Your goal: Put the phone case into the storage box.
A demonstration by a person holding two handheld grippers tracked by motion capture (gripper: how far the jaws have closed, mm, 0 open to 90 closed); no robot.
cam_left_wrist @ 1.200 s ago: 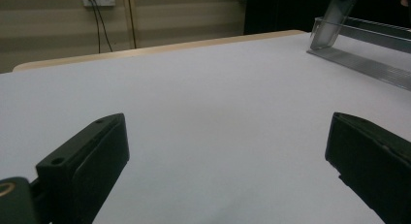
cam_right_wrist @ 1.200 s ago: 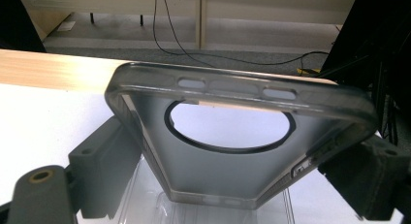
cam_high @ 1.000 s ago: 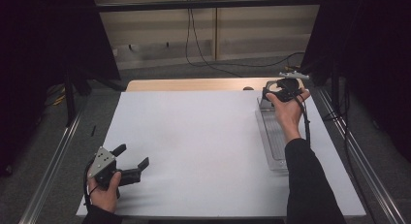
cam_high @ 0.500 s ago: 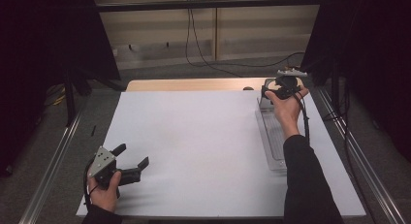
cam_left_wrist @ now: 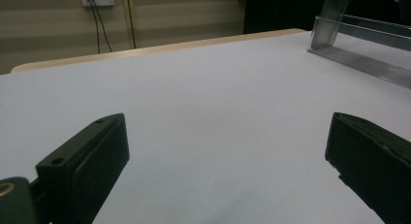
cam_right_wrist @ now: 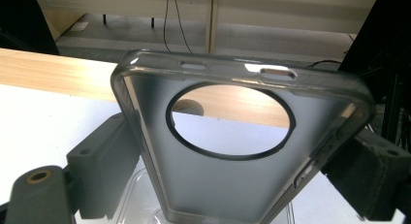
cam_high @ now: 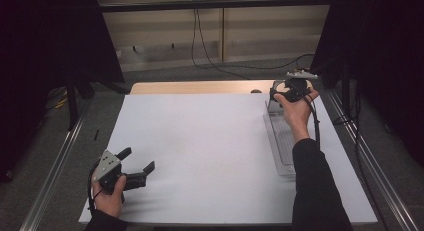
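A translucent grey phone case [cam_right_wrist: 228,180] with a large round camera hole lies between the jaws of my right gripper [cam_right_wrist: 237,156]. The jaws press on its two long sides. In the high view the right gripper [cam_high: 291,91] is held above the far right corner of the white table [cam_high: 200,141], over the far end of a clear plastic tray [cam_high: 281,141]. My left gripper [cam_high: 139,159] rests low at the near left of the table, jaws wide apart, with nothing between them [cam_left_wrist: 223,151].
The clear tray [cam_left_wrist: 361,64] runs along the table's right side. A wooden strip [cam_high: 200,87] borders the far edge. Metal rails [cam_high: 55,166] flank the table on both sides, and cables [cam_high: 215,61] lie on the floor beyond.
The right hand with the phone case has shifted slightly toward the far edge. The left gripper has stayed still.
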